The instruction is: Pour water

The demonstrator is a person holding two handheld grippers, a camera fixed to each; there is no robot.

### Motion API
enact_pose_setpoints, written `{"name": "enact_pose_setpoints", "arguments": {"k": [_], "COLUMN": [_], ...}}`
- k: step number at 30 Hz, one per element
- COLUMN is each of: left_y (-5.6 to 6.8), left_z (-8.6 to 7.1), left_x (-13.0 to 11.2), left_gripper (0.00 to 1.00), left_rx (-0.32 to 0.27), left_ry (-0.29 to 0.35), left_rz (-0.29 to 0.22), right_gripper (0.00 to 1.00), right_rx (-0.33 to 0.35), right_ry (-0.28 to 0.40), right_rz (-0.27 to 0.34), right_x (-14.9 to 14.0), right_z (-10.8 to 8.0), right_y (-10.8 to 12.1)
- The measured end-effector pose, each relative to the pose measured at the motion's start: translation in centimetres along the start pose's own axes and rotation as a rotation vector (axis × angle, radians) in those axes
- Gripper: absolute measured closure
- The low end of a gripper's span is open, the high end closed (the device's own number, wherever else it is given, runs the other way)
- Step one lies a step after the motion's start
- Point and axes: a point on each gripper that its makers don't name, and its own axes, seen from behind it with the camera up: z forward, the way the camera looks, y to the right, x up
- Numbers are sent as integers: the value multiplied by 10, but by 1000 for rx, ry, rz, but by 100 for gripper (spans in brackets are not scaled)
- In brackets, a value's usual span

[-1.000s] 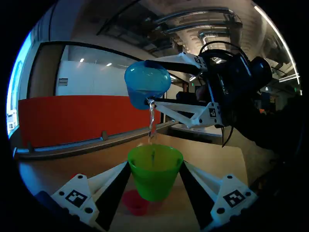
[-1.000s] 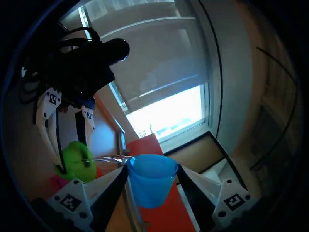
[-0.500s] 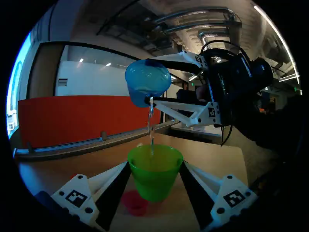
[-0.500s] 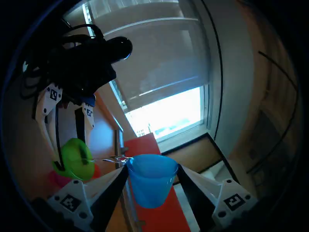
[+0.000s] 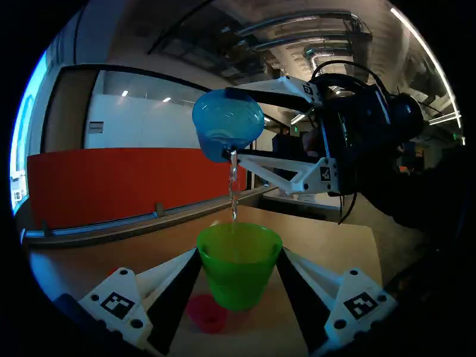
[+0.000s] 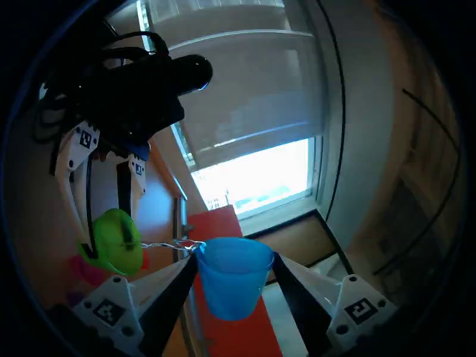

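Green cup [image 5: 239,271] upright, clamped betw. both fingers of left gripper [image 5: 238,254], wood table [image 5: 333,241] beneath. Blue cup [image 5: 228,124] higher up, tipped toward its side, pinched in right gripper [image 6: 234,259] (a finger pressing each wall). Thin water stream [image 5: 233,190] falls from blue rim into green cup's mouth. Small pink object [image 5: 206,312] on table below, blurred.

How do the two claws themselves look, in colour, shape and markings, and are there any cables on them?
Both the left claw and the right claw have two white, wedge-shaped fingers with black inner pads. Each finger carries a square black-and-white marker near its base. Seen from the left gripper view, the right one has a bulky black body with looping black cables on top.
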Motion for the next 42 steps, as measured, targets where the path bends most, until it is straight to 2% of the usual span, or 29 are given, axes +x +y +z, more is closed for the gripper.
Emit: {"name": "enact_pose_setpoints", "arguments": {"k": [18, 42], "left_y": [4, 2], "left_z": [-1, 0], "left_x": [3, 4], "left_gripper": [14, 14], "left_rx": [-4, -4], "left_ry": [3, 7], "left_rz": [2, 0], "right_gripper": [7, 7], "right_rx": [-16, -19], "right_ry": [-6, -8], "right_rz": [-77, -165], "right_x": [5, 8], "right_z": [1, 4], "right_y": [7, 15]}}
